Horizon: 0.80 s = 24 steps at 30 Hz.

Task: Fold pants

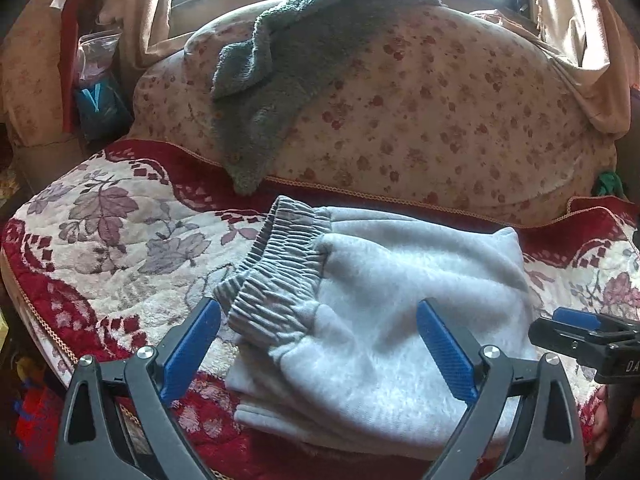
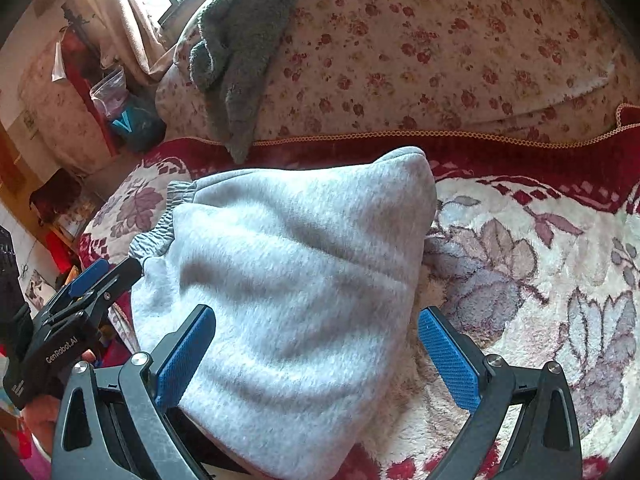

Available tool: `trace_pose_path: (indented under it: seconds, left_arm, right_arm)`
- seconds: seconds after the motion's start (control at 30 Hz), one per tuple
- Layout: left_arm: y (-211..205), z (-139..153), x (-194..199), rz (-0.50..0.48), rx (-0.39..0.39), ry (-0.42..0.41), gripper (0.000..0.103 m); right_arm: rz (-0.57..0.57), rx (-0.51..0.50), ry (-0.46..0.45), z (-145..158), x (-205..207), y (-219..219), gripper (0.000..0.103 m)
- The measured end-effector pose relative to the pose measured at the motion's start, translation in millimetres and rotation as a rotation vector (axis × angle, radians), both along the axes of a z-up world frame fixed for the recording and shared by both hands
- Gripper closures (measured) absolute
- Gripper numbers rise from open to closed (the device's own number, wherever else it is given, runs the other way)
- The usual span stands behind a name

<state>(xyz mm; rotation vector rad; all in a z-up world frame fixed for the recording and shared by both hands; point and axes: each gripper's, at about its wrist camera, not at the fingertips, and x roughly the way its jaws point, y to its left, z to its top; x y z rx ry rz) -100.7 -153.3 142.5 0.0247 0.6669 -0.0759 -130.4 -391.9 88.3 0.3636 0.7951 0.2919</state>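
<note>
The light grey fleece pants (image 1: 384, 312) lie folded into a thick bundle on the red and cream floral blanket (image 1: 120, 232). Their ribbed grey waistband (image 1: 280, 264) points to the left. My left gripper (image 1: 318, 320) stands open over the waistband end, its blue pads apart and pressing on nothing. The right gripper (image 1: 576, 320) shows at the right edge of that view. In the right wrist view the pants (image 2: 288, 280) fill the middle, and my right gripper (image 2: 316, 332) is open above the bundle's near edge. The left gripper (image 2: 92, 276) appears at the left there.
A floral quilt pile (image 1: 420, 120) rises behind the pants, with a dark grey-green towel (image 1: 260, 80) draped over it. Bags and a blue pouch (image 1: 100, 108) sit in the far left corner under curtains. The blanket's edge (image 1: 44, 320) drops off at the left.
</note>
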Motion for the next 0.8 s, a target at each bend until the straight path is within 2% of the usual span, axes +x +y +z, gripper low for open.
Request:
trace_pose_path:
  seconds: [0.53,0.8]
  left_arm:
    - [6.1,0.6,3.3,0.002,-0.011,0.001,0.005]
    - [13.7,-1.5,7.9,-0.039,-0.095,0.032,0.005]
  right_arm:
    - [0.025,-0.026,0.004,4.2,-0.8,9.2,0.0]
    - [-0.039,-0.006,0.01,1.2,6.1,-15.4,0.0]
